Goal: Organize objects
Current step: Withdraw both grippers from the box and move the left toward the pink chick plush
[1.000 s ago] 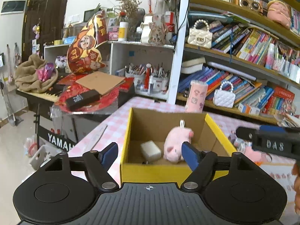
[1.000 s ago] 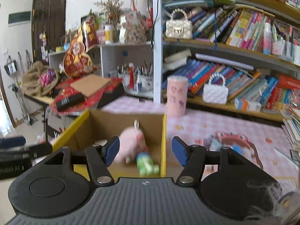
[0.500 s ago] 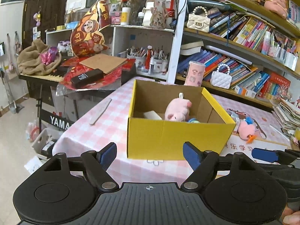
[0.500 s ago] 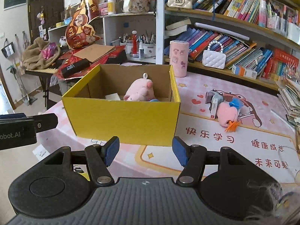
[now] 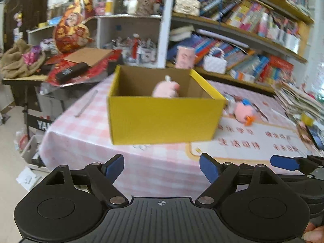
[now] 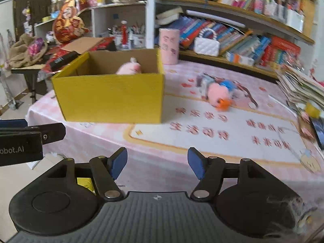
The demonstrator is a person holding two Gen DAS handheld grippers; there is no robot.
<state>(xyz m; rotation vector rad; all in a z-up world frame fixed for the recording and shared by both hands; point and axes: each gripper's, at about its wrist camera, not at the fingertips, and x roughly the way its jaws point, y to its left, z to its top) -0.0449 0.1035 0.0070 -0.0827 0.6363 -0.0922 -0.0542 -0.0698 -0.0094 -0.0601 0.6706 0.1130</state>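
A yellow cardboard box (image 5: 162, 119) (image 6: 111, 99) stands on the pink checked table. A pink plush pig (image 5: 166, 89) (image 6: 129, 68) lies inside it. A second pink plush with an orange beak (image 5: 244, 111) (image 6: 219, 94) lies on the mat to the box's right, next to a small packet (image 6: 204, 82). My left gripper (image 5: 162, 168) is open and empty, held back from the table's front edge. My right gripper (image 6: 157, 163) is open and empty, also well short of the box.
A pink cup (image 6: 169, 46) stands behind the box. A bookshelf (image 6: 232, 34) with a white handbag (image 6: 206, 45) runs along the back. Stacked papers (image 6: 301, 89) lie at the right. A cluttered keyboard stand (image 5: 40, 70) is on the left.
Both grippers have pulled back from above the box to off the table's front edge. The box now looks smaller and farther. Both stay open.
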